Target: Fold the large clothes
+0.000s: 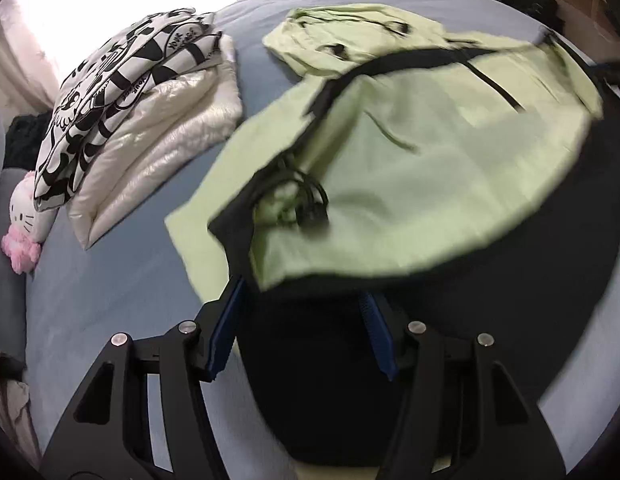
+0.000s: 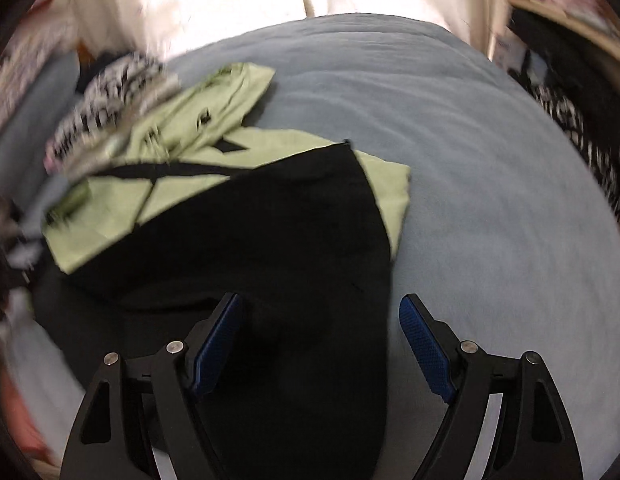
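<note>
Two folded garments, a black-and-white printed one (image 1: 121, 92) atop a white padded one (image 1: 161, 168), lie beside the green-and-black jacket (image 1: 410, 168) on the blue bed (image 1: 109, 288); a plush toy (image 1: 25, 220) sits at the edge. The left gripper (image 1: 301, 328) clamps the jacket's black fabric.

Right view: the right gripper (image 2: 322, 344) stands wide, gripping nothing, black fabric (image 2: 269, 232) under it, bare bed to its right.

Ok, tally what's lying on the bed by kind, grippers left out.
Green-and-black jacket: 1
Black-and-white printed garment, folded: 1
White puffer jacket, folded: 1
Hello Kitty plush: 1
Total: 4
</note>
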{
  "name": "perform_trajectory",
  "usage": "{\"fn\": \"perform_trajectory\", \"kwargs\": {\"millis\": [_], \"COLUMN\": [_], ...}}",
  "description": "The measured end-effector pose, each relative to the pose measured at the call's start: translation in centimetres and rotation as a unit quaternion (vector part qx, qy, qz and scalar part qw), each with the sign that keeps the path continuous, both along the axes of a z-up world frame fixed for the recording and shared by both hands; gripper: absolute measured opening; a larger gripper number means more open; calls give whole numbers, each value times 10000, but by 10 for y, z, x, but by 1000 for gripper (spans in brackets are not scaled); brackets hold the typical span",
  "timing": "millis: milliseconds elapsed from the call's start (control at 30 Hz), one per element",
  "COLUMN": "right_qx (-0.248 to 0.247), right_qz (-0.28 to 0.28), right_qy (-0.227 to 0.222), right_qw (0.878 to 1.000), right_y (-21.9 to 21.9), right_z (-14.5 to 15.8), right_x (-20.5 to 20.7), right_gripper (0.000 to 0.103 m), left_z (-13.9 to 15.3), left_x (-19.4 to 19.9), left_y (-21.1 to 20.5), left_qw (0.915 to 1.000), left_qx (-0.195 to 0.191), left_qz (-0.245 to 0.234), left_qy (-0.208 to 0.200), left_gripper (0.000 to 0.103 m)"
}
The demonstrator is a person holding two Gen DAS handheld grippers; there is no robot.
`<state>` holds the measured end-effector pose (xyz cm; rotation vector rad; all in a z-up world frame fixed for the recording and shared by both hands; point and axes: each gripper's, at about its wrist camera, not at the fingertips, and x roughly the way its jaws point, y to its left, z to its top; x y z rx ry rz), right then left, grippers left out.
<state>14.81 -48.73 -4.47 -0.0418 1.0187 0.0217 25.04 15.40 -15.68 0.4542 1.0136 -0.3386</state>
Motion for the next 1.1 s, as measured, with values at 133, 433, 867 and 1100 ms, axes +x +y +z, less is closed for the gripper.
{"fn": "perform_trajectory", "kwargs": {"millis": [133,433,867,1100], "right_qx": [168,1270,1829,1279], "right_qz": [-308,-1517,-1111,-785], "right_qy": [-98,-192,-17,-72], "right_qw": [9993,9801,9768,9886], "right_y": [9,-34,-73,-41], "right_z": [-6,-2,-22,-31], "right_x": [35,92,72,78], "right_gripper": [82,82,60,38], "left_z": [2,0,-16,-21], "left_x": [45,113,115,128], "left_y": [-1,48,41,25], "left_qw": [9966,9606,9647,9736], "left_qx": [-313,-1508,-1881,-1533], "left_qz": [740,2319,1711,1552], "left_qy": [-161,252,687,679], "left_gripper": [54,54,54,60]}}
